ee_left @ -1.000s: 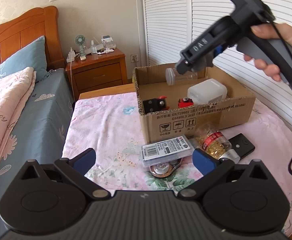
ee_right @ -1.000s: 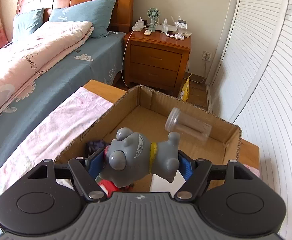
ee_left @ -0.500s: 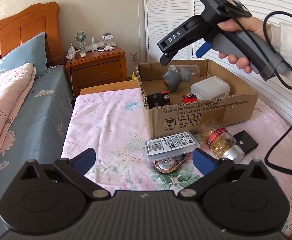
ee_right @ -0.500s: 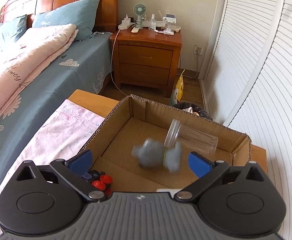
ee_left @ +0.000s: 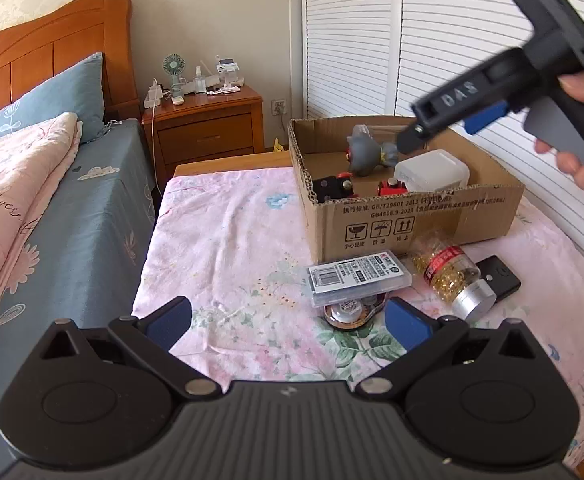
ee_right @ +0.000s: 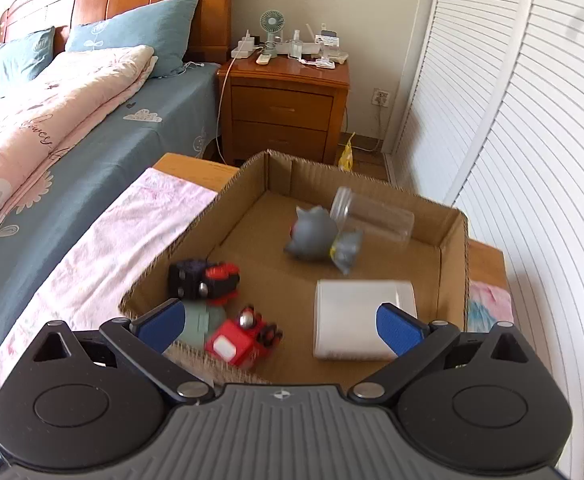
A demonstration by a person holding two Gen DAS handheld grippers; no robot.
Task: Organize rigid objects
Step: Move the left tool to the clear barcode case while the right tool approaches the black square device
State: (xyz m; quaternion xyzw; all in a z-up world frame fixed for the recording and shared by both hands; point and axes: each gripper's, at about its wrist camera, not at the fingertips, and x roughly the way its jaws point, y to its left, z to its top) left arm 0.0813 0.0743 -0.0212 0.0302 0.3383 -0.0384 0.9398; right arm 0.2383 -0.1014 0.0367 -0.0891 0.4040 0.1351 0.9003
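Inside the cardboard box (ee_right: 452, 248) lie a grey toy figure (ee_right: 320, 238), a clear jar (ee_right: 372, 216), a white container (ee_right: 362, 318) and red and black toys. Just in front of the box, a flat labelled case (ee_left: 358, 278), a capsule bottle (ee_left: 448, 276), a black device (ee_left: 498, 278) and a half-hidden round tin (ee_left: 348, 312) remain, so the sorting looks roughly half done. The right hand-held gripper (ee_right: 279, 324) hovers over the box, jaws spread and empty; the left hand-held gripper (ee_left: 287, 318) is likewise spread and empty.

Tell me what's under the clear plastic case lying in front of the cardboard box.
A round tin pokes out beneath the clear plastic case. The case covers most of it, so its lid cannot be read.
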